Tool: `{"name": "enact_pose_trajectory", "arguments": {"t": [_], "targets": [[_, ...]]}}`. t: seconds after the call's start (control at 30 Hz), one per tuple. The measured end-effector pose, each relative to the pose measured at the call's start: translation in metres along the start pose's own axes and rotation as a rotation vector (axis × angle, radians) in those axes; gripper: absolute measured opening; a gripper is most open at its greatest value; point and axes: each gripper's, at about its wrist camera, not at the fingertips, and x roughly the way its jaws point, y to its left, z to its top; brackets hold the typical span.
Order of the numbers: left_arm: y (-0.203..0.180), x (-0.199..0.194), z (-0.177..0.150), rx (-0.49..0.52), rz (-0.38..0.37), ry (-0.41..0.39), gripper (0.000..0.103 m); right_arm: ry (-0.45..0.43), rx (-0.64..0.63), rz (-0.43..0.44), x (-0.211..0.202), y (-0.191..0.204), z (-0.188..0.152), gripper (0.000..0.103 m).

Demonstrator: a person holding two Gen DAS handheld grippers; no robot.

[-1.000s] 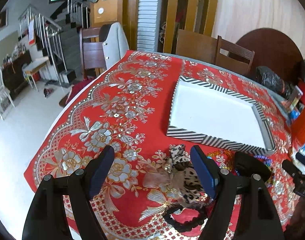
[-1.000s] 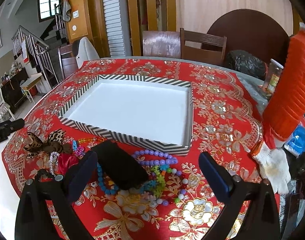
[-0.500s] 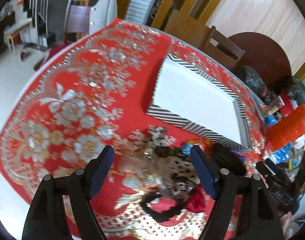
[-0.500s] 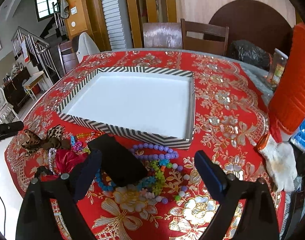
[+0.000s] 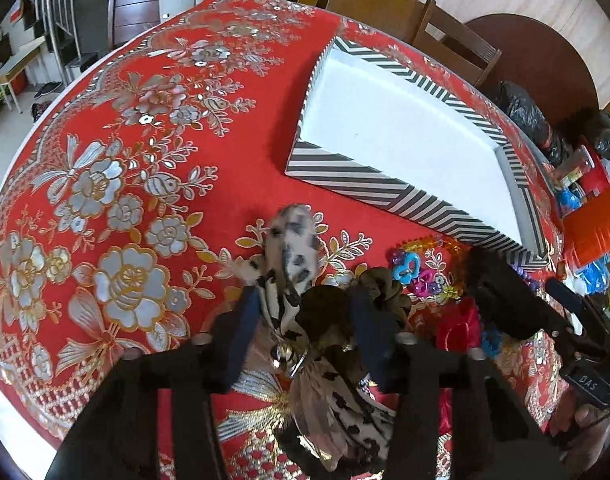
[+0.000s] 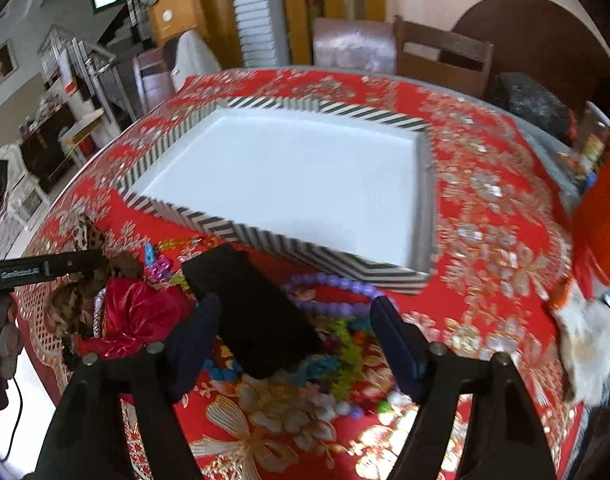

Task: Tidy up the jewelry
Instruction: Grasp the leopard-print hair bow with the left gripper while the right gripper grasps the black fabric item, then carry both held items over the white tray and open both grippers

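Closing over a leopard-print hair bow (image 5: 291, 248), the left gripper (image 5: 305, 332) has its two blue pads either side of the bow's knotted middle, which is between the jaws though a firm pinch cannot be confirmed. The bow's long axis runs from twelve o'clock, where one spotted loop pokes out beyond the tips, down to six o'clock under the gripper. The right gripper (image 6: 293, 340) is also narrowing, jaws still spread, around a black case (image 6: 253, 312) whose long axis slants from ten to four o'clock; its pads have not met it. A purple bead necklace (image 6: 337, 284) lies just beyond at one o'clock. The striped tray (image 6: 289, 248) sits empty at twelve o'clock of both grippers, the likely destination. Each hand is nearest its own item. Small white lettering on the left tool, seen at nine o'clock in the right view, is unreadable; "DAS" shows on the right tool.
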Motion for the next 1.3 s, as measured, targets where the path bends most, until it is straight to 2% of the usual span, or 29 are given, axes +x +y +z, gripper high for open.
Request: {"name": "enact_pose_trajectory", "arguments": {"t": [0.17,0.23,0.27,0.33,0.4,0.5,0.53,0.57,0.6,0.63,0.7,0.93,1.17,1.3], "targets": [[0.003,-0.005,-0.001,0.007,-0.01,0.007,0.028,0.042,-0.084,0.018,0.021,0.011,0.004,0.078],[0.004,-0.012,-0.001,0.018,-0.01,-0.004,0.028,0.053,-0.083,0.059,0.024,0.012,0.003,0.058],[0.005,-0.016,-0.002,0.02,-0.011,-0.009,0.028,0.057,-0.076,0.078,0.025,0.012,0.002,0.042],[0.004,-0.016,-0.002,0.023,-0.021,0.004,0.029,0.045,-0.083,0.082,0.025,0.015,0.0,0.034],[0.001,-0.013,-0.004,0.032,-0.026,0.014,0.031,0.019,-0.098,0.078,0.02,0.018,-0.001,0.014],[-0.003,0.0,-0.009,0.052,-0.006,0.05,0.031,-0.017,-0.099,0.096,0.007,0.02,0.001,0.01],[-0.005,-0.001,-0.01,0.065,0.003,0.032,0.029,-0.028,-0.104,0.095,0.002,0.021,0.002,0.01],[-0.007,-0.002,-0.01,0.077,0.007,0.021,0.025,-0.043,-0.108,0.095,-0.004,0.021,0.003,0.01],[-0.008,-0.002,-0.01,0.083,0.005,0.023,0.013,-0.058,-0.105,0.097,-0.01,0.021,0.003,0.01],[-0.009,-0.003,-0.01,0.086,-0.008,0.027,0.008,-0.073,-0.098,0.104,-0.016,0.02,0.004,0.01],[-0.009,-0.008,-0.009,0.092,-0.02,0.013,0.005,-0.093,-0.078,0.118,-0.024,0.017,0.006,0.009],[-0.012,-0.041,0.002,0.119,-0.041,-0.081,0.003,-0.155,-0.017,0.139,-0.05,0.003,0.014,0.009],[-0.026,-0.072,0.031,0.163,-0.052,-0.17,0.003,-0.186,0.024,0.1,-0.055,-0.013,0.026,0.009],[-0.034,-0.073,0.054,0.184,-0.048,-0.205,0.003,-0.193,0.049,0.07,-0.05,-0.022,0.038,0.009]]}}
